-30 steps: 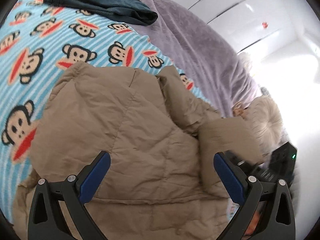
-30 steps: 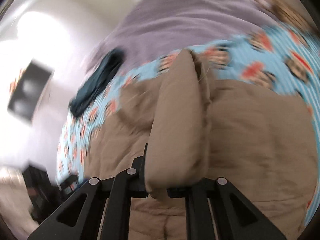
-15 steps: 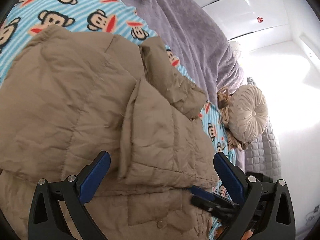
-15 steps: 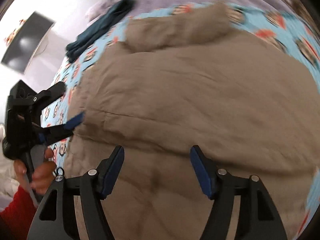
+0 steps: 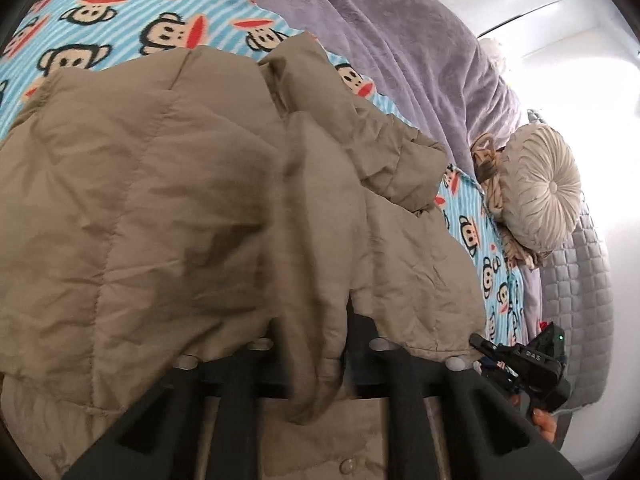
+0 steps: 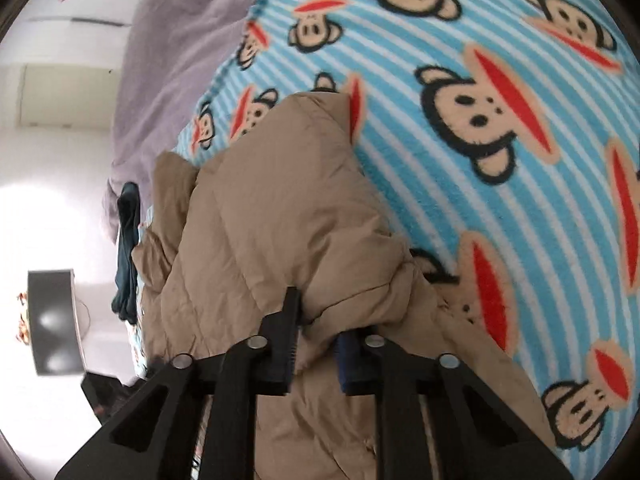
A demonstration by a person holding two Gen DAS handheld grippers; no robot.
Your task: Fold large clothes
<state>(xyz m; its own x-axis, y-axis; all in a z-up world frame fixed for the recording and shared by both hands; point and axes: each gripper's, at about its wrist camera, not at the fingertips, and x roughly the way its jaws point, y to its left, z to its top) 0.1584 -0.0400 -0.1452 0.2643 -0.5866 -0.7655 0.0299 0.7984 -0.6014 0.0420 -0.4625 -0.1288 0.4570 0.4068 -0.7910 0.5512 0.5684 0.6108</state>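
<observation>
Left wrist view: a tan quilted puffer jacket (image 5: 168, 208) is seen spread across the bed, on a blue striped monkey-print blanket (image 5: 132, 20) with a purple cover (image 5: 400, 48) beyond it, and a hanging fold of the jacket's edge is clamped between the jaws of the left gripper (image 5: 316, 352), which are drawn close together on the fabric. In the right wrist view another bunch of the same jacket (image 6: 280, 220) is pinched in the right gripper (image 6: 316, 344), its jaws closed on a thick gather with the blue pads partly buried in cloth. The right gripper is also glimpsed at the lower right of the left wrist view, near a round pleated cushion (image 5: 540, 196). The garment is judged to be light for its bulk, soft and springy, with a slick shell that may slide out of a shallow pinch; trapped air is likely to puff any fold back open, so pressing flat after each fold would be needed. Hold is best taken on stitched seams, the hem or a cuff, where several layers are bound together, rather than on a single smooth panel. Care is advised that only the intended layers are gathered, since the quilted panels are easily dragged along together. A dark garment (image 6: 126, 256) lies farther up the bed, apart from the jacket.
</observation>
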